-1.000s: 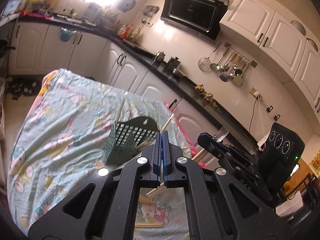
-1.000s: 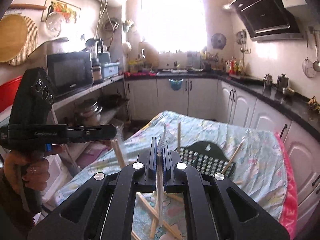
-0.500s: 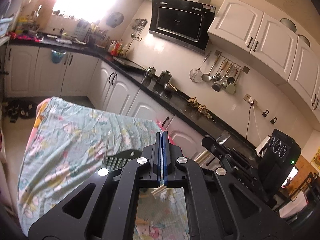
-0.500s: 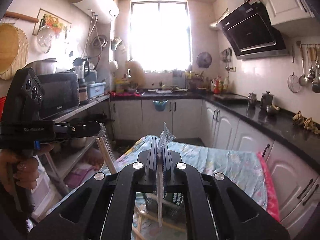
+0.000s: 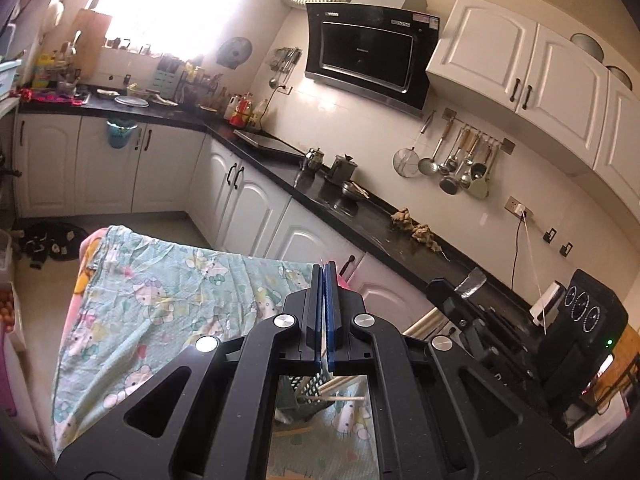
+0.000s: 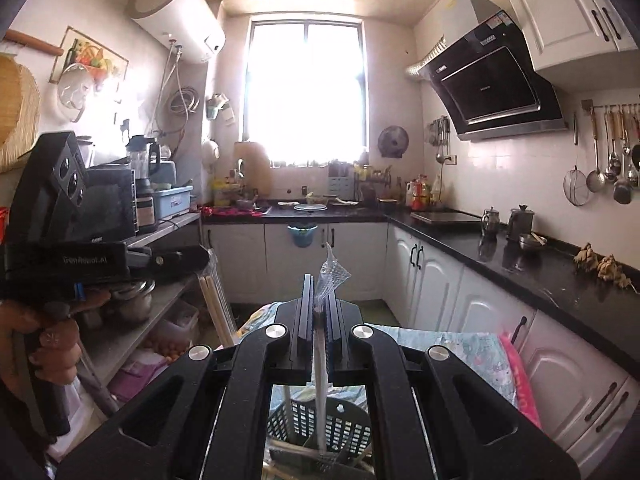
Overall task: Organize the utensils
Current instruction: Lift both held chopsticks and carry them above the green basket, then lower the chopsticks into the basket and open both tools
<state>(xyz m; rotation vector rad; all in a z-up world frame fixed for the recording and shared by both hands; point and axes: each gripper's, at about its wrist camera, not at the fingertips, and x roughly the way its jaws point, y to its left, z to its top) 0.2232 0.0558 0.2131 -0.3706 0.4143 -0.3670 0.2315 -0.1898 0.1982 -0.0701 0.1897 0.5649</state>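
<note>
Presently, the right gripper [image 6: 317, 282] is clamping fully closed on a plastic-wrapped utensil [image 6: 332, 272], and the left gripper [image 5: 325, 269] is pinching tight on wrapped chopsticks [image 6: 218, 308]. Both are lifting higher than a second ago. The slotted basket [image 6: 344, 428] is sitting below on the tablecloth [image 5: 160, 300], so both items are probably heading into it.

A home kitchen: white cabinets [image 6: 436, 280] under a black countertop [image 6: 532, 264], a slanted range hood [image 6: 496, 92] upper right, ladles on a wall rail [image 5: 460, 160], a water heater [image 6: 176, 16] upper left.
</note>
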